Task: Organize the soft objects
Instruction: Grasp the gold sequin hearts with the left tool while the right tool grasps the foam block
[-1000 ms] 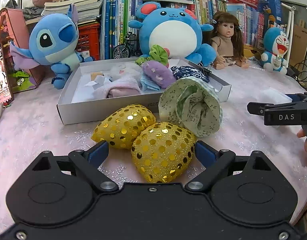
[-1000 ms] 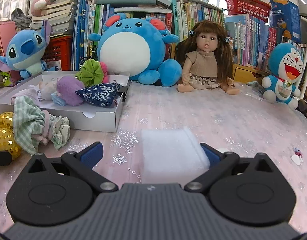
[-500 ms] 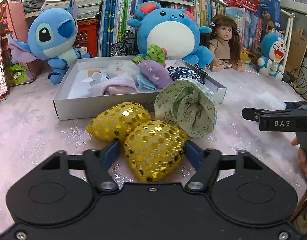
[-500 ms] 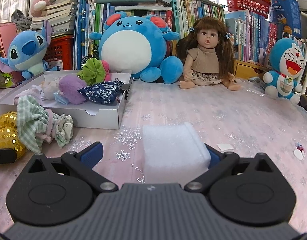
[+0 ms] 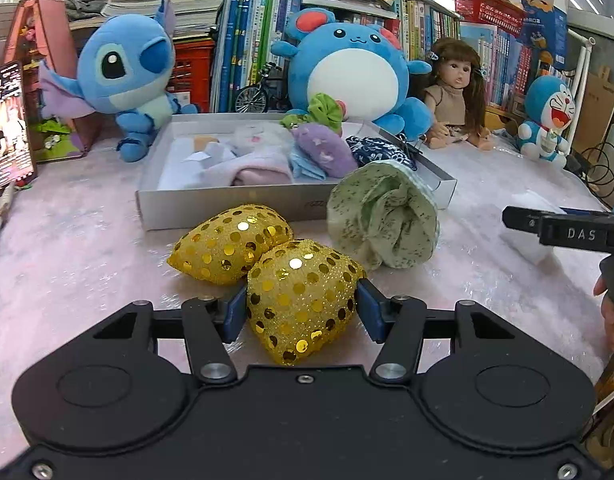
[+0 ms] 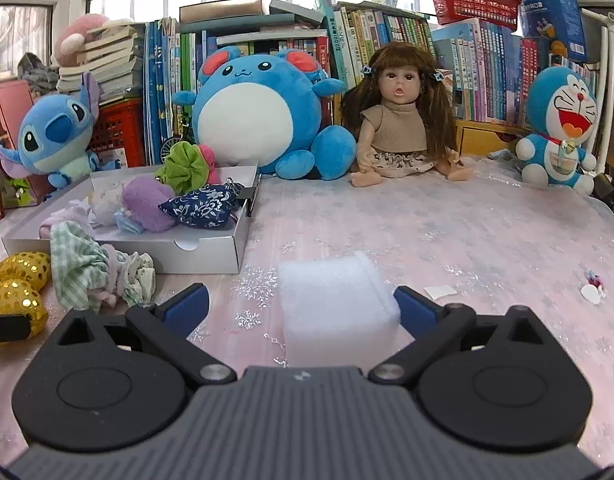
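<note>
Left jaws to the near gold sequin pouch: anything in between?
Nothing visible. The left gripper has its jaws closing, both pads already against the near gold sequin pouch. The second gold pouch touches it behind left, outside the jaws.

Two gold sequin pouches (image 5: 267,264) lying touching on table, near one sitting between closing pads. Green floral cloth bundle (image 5: 383,220) leaning against grey box (image 5: 227,210) front. White foam block (image 6: 337,304) lying flat, well apart.
</note>
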Tool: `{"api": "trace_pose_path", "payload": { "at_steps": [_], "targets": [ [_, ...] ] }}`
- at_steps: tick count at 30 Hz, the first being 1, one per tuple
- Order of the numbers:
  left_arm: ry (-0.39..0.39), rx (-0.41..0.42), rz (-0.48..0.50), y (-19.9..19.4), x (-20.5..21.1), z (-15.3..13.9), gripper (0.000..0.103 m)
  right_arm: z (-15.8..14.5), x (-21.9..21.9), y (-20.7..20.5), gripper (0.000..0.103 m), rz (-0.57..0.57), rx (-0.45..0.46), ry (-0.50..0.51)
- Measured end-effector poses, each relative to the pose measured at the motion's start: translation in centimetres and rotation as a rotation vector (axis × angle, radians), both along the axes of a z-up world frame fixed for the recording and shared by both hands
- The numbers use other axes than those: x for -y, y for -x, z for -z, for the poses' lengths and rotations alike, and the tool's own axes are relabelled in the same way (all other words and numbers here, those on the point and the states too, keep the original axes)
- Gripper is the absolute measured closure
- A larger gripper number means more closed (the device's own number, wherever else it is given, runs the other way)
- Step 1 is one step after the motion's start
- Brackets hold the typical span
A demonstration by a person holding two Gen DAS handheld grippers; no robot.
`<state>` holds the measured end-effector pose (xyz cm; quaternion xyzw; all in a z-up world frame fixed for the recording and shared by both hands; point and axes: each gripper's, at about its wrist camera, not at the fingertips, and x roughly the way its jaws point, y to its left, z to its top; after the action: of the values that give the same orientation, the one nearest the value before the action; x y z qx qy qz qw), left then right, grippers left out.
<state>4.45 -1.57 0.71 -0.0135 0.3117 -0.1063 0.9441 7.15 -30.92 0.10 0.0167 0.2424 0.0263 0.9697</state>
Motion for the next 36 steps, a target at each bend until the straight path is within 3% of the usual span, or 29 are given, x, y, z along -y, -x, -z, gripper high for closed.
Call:
{"api": "trace_pose_path", "payload": {
  "at_steps": [8,12,16,23,27,30,36],
  "targets": [
    [-0.05,0.011,-0.014,1.9,-1.8,-0.2,0.04,0.3,0.6,0.8,0.004,0.018,-0.018,-0.033],
    [-0.065,0.041,-0.039,2.5,-2.2,-0.6,0.026,0.6,0.7,1.2,0.013,0.022,-0.028,-0.051],
    [-0.028,0.051,-0.074,2.2,-2.1,-1.0,0.019,0.6,0.5,1.5,0.021,0.032,-0.022,-0.053],
    [0.032,-0.024,-0.178,0.1,-1.1,-0.4,0.017,0.9,-0.2,1.5,0.032,0.038,-0.022,-0.035],
    [0.013,-0.038,-0.202,-0.5,-0.3,-0.1,0.02,0.8,-0.3,1.4,0.044,0.045,-0.02,-0.041],
    [0.028,-0.063,-0.205,-0.8,-0.2,0.2,0.037,0.7,-0.4,1.3,0.044,0.041,-0.019,-0.058],
    [0.036,-0.051,-0.194,-0.6,-0.5,0.0,0.047,0.3,-0.9,1.3,0.044,0.031,0.004,-0.061]
  ]
}}
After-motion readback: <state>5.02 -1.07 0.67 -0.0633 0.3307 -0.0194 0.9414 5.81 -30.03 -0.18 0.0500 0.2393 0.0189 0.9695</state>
